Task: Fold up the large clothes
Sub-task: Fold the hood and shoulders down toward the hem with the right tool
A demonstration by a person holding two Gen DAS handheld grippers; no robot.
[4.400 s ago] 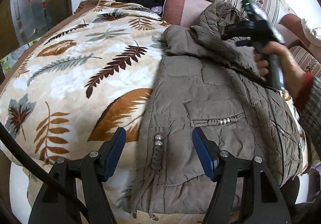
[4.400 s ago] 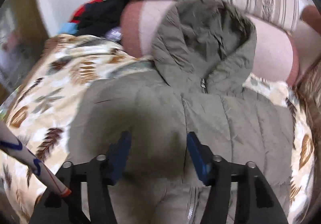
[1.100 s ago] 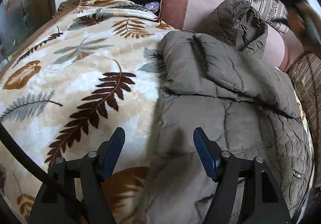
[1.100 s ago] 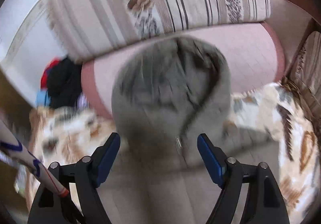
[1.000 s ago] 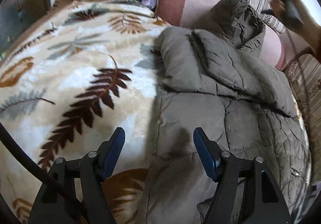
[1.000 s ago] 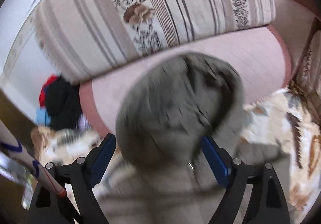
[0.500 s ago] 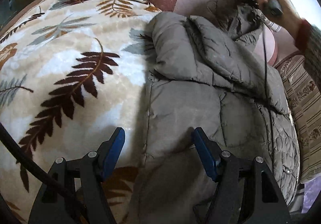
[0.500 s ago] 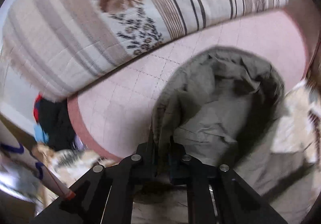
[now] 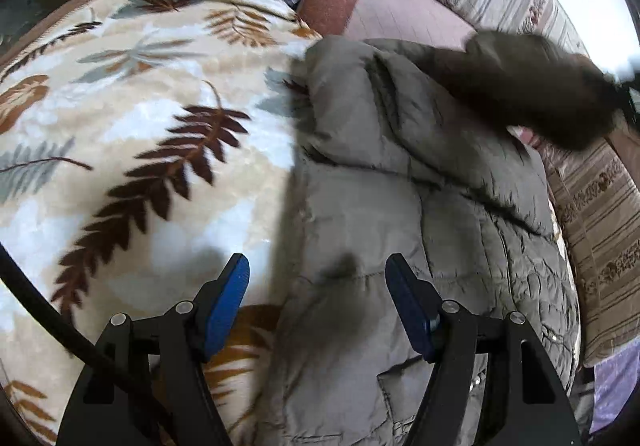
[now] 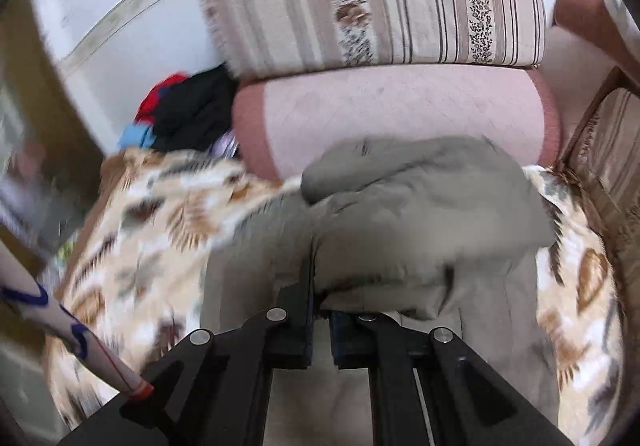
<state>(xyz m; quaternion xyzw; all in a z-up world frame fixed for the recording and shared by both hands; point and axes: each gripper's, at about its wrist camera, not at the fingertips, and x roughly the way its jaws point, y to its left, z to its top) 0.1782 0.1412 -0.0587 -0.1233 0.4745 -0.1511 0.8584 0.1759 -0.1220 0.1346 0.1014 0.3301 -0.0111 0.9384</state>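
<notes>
Right wrist view shows my right hand-held gripper (image 10: 319, 310) clamped tight on the hood (image 10: 420, 206) of the olive-grey padded jacket (image 9: 400, 246), the fabric pinched between the two dark pads and bunched up just ahead of them; the picture is blurred, so I cannot tell exactly which edge of the hood I have. The jacket lies on a leaf-patterned blanket (image 9: 140, 126), its top end just beside a pink bolster (image 10: 400, 106) with a striped cushion (image 10: 380, 6) above it. From the left wrist view, my left hand-held gripper (image 9: 316, 300) stands open with nothing between its blue pads (image 9: 228, 298), hanging over the jacket's left edge where it meets the blanket. The hood appears there as a dark blurred mass lifted over the jacket's upper right. A pile of red, black and blue clothes (image 10: 180, 114) sits in the far corner.
</notes>
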